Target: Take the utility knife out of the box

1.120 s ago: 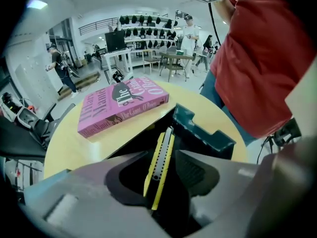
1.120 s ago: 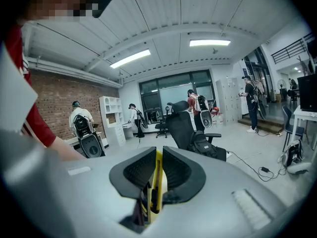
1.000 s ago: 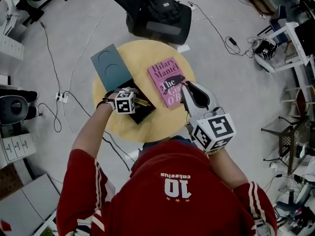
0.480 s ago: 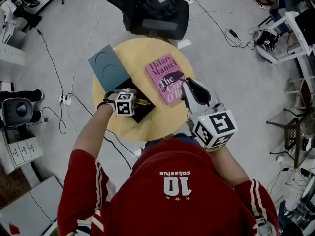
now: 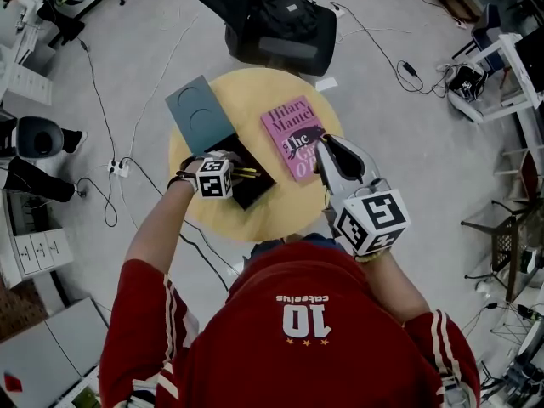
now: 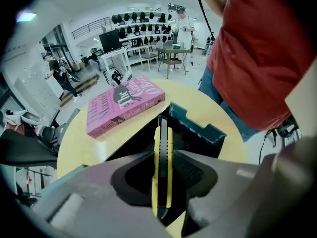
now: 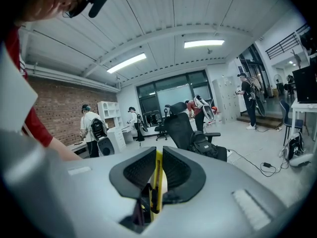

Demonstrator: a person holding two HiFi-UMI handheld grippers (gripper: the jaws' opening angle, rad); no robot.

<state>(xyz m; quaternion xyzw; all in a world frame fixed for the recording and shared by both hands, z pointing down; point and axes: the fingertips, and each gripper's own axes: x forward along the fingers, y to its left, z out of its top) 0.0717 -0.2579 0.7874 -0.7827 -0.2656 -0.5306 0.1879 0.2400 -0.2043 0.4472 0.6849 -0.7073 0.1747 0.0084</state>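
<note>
An open black box (image 5: 253, 195) lies on the round yellow table (image 5: 255, 83), its teal-edged wall (image 6: 208, 132) showing in the left gripper view. My left gripper (image 5: 231, 177) points steeply down into it. A yellow and black utility knife (image 6: 162, 133) stands edge-on between its jaws (image 6: 162, 155), and both pads touch the knife's sides. My right gripper (image 5: 323, 151) hovers over the table's right side, above the book's corner. It (image 7: 158, 155) is shut on a thin yellow and black tool (image 7: 157, 182) that looks like a second utility knife.
A pink book (image 5: 293, 138) lies right of the box, and the teal lid (image 5: 200, 113) lies at the table's far left. A black office chair with a backpack (image 5: 280, 24) stands beyond the table. Cables run across the floor, and people stand further off.
Both grippers keep their places, the left over the box and the right by the book. Only the head view has shifted a little.
</note>
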